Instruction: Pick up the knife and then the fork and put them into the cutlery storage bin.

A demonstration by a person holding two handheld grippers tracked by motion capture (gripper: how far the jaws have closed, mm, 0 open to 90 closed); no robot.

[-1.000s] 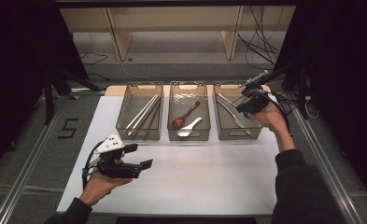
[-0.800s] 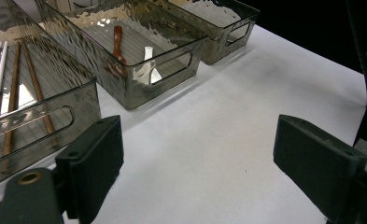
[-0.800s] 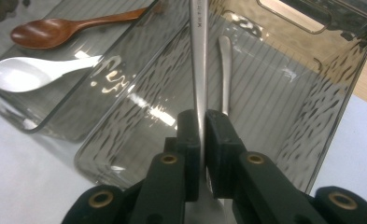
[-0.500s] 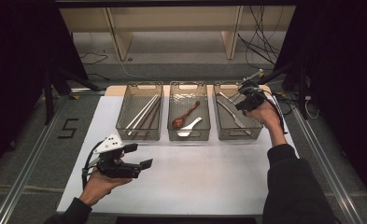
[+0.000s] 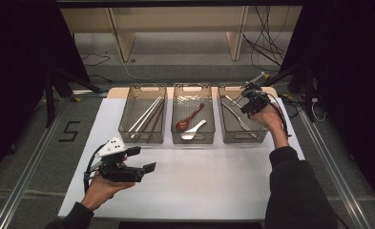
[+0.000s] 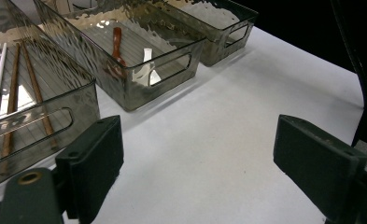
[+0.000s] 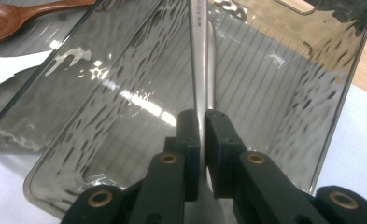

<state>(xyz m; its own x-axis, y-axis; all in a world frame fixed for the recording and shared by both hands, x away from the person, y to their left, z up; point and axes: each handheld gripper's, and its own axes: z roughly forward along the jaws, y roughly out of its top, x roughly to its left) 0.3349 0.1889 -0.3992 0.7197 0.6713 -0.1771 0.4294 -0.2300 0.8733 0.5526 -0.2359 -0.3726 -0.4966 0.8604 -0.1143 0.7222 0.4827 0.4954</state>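
Three smoky clear bins stood in a row at the far side of the white counter point(image 5: 213, 181). Taking the middle bin point(image 5: 192, 138) as the landmark, it held a brown wooden spoon point(image 5: 189, 117) and a white spoon point(image 5: 193, 130) lying close together. The bin to its left point(image 5: 143, 137) held white and brown chopsticks point(image 5: 147, 115) laid lengthwise. The bin to its right point(image 5: 240, 136) held metal cutlery.

The right claw point(image 5: 247, 98) hovered over the far end of that right-hand bin, held in the person's right hand point(image 5: 267, 116). In the right gripper view the right claw point(image 7: 203, 140) had its jaws pressed almost together on a flat silver utensil handle point(image 7: 200, 56), which ran straight away from the jaws over the ribbed floor of the bin; what kind of utensil it was could not be told. The wooden spoon point(image 7: 29, 14) showed through the bin wall, on the middle bin's side.

The left claw point(image 5: 144, 160) sat well in front of the middle bin and to its left, low over bare counter in the person's left hand point(image 5: 101, 188). In the left gripper view its jaws stood wide apart with nothing between them
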